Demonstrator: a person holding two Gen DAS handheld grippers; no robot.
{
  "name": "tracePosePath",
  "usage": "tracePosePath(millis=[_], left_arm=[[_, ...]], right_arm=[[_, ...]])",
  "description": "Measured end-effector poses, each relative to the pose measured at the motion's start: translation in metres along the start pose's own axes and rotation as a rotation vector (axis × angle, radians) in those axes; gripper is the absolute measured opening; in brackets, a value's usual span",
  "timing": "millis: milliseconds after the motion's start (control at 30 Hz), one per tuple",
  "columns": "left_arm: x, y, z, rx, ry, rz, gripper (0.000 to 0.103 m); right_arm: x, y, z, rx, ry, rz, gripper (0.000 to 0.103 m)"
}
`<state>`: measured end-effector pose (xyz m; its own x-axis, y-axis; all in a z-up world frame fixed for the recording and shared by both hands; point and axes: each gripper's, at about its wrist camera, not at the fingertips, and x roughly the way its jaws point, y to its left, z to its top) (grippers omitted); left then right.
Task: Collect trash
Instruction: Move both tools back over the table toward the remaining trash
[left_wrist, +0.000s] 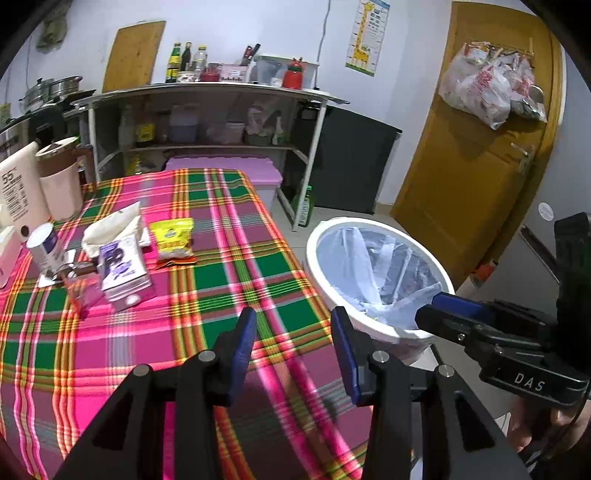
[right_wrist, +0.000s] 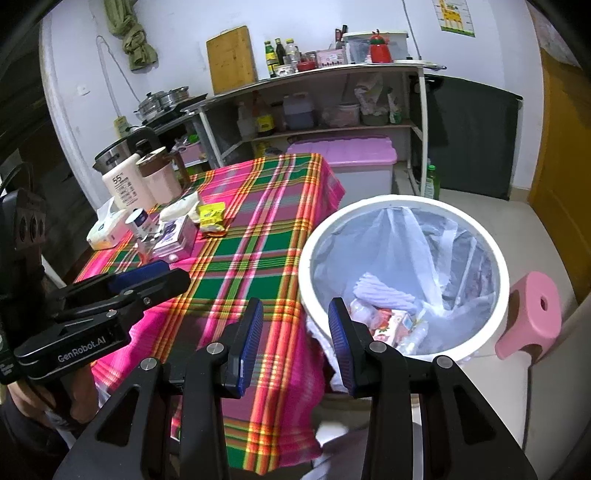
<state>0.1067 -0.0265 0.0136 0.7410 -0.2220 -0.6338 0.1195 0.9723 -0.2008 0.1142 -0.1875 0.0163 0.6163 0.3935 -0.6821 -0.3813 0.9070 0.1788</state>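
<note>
- Round white plastic bin (right_wrist: 402, 206) with a thin clear liner (crumpled wrappers and a small carton at the bottom), on the floor just off the table's right edge.
- Yellow crinkled snack packet (left_wrist: 173, 238) and purple-and-white carton (left_wrist: 123, 269) near the far left corner of the pink-and-green plaid tablecloth (left_wrist: 221, 266).
- Left gripper (left_wrist: 293, 347) parted and empty, over the cloth, well short of the packet.
- Right gripper (right_wrist: 295, 336) parted and empty, at the bin's near rim.

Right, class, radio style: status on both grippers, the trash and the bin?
Left gripper open, empty. Right gripper open, empty. Yellow packet and purple carton on the table; bin beside it, part-filled. Nothing in the way.
</note>
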Motion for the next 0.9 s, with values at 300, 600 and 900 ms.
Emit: tracePosePath(millis=[300,600,900], left_arm=[[-0.008,0.028,-0.012,-0.054,-0.001,0.055,0.043],[-0.017,0.070,-0.018,-0.137,-0.013,0.146,0.044],[-0.024,0.116,-0.015,-0.211,-0.042,0.249,0.049]], right_arm=[[0.016,0.020,-0.001,-0.033,0.035,0.022,0.038],[0.031,0.039,0.006,-0.054,0.035,0.085,0.039],[0.048,0.052,0.015,-0.073,0.045,0.117,0.047]])
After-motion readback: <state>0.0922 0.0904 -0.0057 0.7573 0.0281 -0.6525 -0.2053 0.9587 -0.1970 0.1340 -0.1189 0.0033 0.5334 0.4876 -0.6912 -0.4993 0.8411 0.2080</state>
